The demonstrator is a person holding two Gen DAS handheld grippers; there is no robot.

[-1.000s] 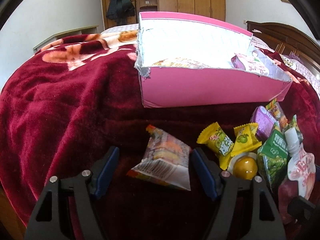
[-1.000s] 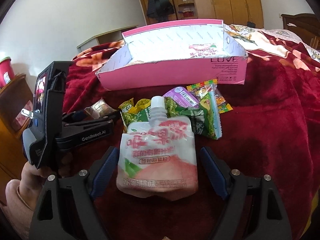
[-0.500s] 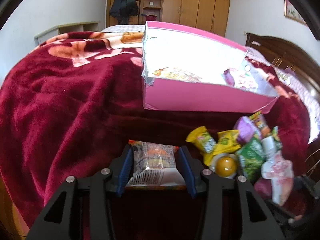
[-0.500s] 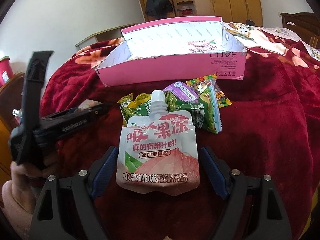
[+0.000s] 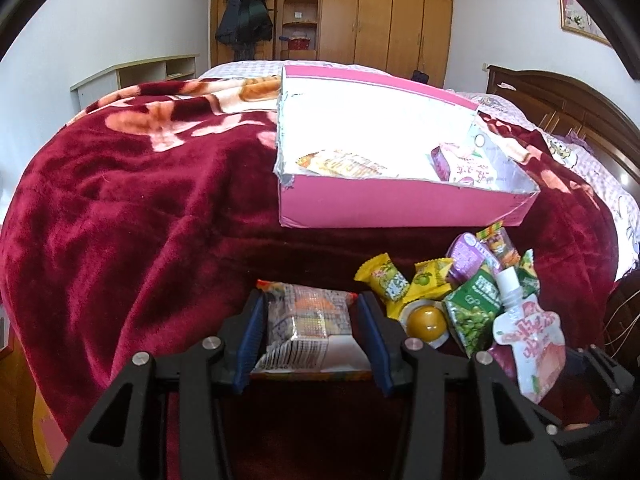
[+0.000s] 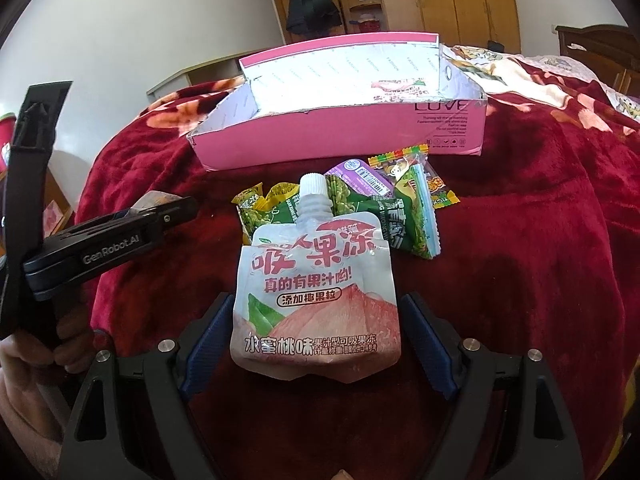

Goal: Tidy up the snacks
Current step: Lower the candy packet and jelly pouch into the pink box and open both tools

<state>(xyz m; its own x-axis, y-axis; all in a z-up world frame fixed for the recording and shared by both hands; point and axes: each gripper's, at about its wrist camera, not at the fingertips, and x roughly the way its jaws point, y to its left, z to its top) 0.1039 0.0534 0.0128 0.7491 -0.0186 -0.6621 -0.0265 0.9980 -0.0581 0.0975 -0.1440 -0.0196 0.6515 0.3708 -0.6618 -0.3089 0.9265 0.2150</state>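
My left gripper point(image 5: 310, 320) is shut on a clear snack packet point(image 5: 306, 330) and holds it above the red blanket. A pink open box point(image 5: 400, 208) lies ahead with two snack packs inside. A pile of snacks point(image 5: 452, 292) lies to the right. My right gripper point(image 6: 316, 320) is open around a white peach jelly pouch point(image 6: 316, 292); the blue pads stand just off its sides. The pouch also shows in the left wrist view point(image 5: 528, 340). The box point(image 6: 340, 136) and several snack packs point(image 6: 384, 208) lie beyond the pouch.
A dark red blanket point(image 5: 140, 220) covers the bed. The left gripper's body point(image 6: 108, 244) and the hand holding it are at the left of the right wrist view. A wooden headboard point(image 5: 560, 96) and wardrobes point(image 5: 392, 16) stand behind.
My left gripper shut on the clear snack packet and lifted it, with the view rising. My right gripper moved closer around the peach pouch and stayed open.
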